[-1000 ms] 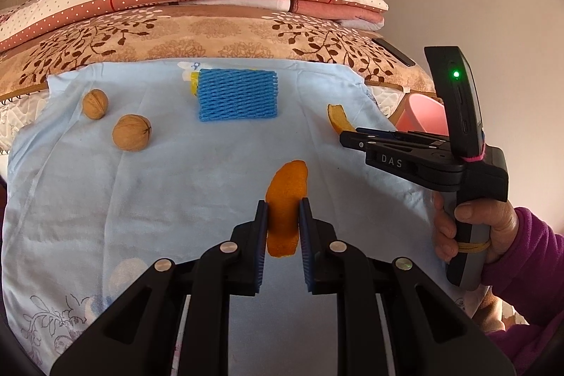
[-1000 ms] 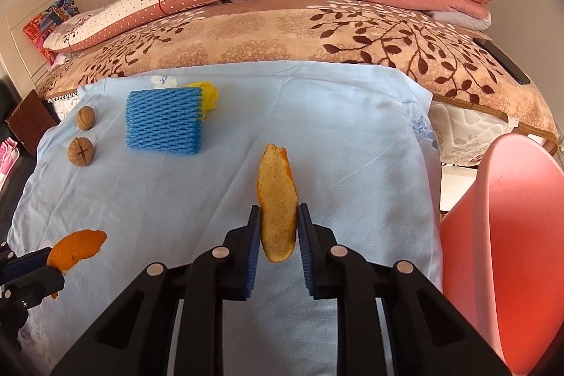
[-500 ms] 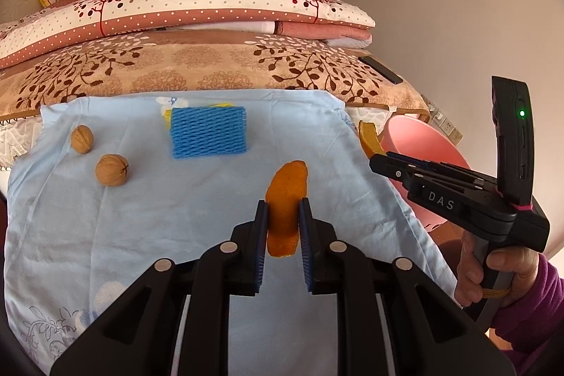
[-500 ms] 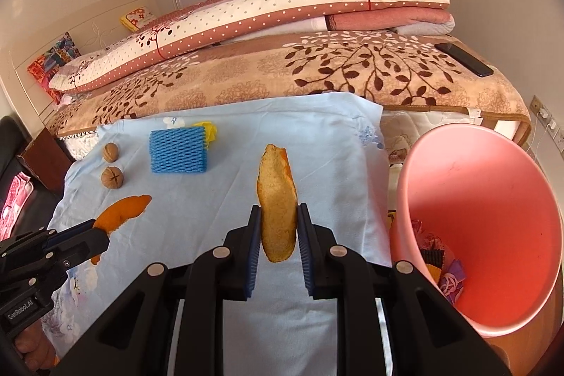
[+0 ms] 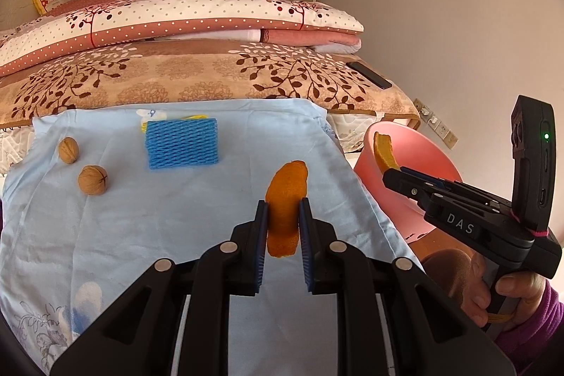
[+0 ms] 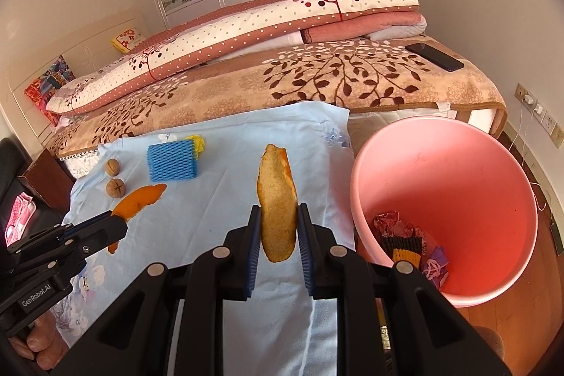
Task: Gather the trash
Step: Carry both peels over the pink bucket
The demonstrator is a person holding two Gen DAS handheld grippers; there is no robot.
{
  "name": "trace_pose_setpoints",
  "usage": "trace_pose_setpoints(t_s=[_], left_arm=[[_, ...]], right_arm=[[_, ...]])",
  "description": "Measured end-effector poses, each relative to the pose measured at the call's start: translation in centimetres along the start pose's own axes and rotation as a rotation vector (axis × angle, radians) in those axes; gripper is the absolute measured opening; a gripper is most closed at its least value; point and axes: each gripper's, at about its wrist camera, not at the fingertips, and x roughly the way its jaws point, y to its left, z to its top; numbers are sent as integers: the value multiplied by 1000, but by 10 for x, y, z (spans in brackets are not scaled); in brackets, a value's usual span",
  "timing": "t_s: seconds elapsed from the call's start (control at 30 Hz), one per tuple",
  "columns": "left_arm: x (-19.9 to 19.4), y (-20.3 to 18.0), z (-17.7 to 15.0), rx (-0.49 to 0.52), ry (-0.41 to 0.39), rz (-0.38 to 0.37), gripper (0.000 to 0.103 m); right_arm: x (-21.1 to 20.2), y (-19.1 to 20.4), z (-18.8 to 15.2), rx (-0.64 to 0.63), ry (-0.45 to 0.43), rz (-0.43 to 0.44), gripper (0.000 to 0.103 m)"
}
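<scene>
With an orange peel (image 6: pixel 277 210) pinched in my right hand-held gripper (image 6: pixel 278 244) beside the pink bin (image 6: pixel 469 164), and a second peel (image 5: pixel 286 204) clamped in my left hand-held gripper (image 5: pixel 283 231) over the blue cloth (image 5: pixel 158 217), I judge the drop-off comes next: carry each across the rim, then release.

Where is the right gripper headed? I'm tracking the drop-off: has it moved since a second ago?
Yes. The right gripper with its peel went from over the blue cloth to the pink bin.
</scene>
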Motion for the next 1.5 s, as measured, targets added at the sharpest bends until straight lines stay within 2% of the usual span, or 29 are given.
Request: trace_pose_setpoints(t_s=[0.47, 0.87, 1.23, 1.5], left_arm=[[3, -5, -4, -40, -4, 71, 17], [9, -16, 1, -48, -34, 107, 17], [16, -51, 22, 5, -85, 62, 17], [28, -89, 37, 57, -102, -12, 17]], right_arm=[[3, -5, -32, 20, 39, 20, 19], [-21, -23, -25, 5, -65, -26, 20], [-45, -64, -14, 63, -160, -105, 20], [-57, -107, -9, 145, -195, -176, 20]])
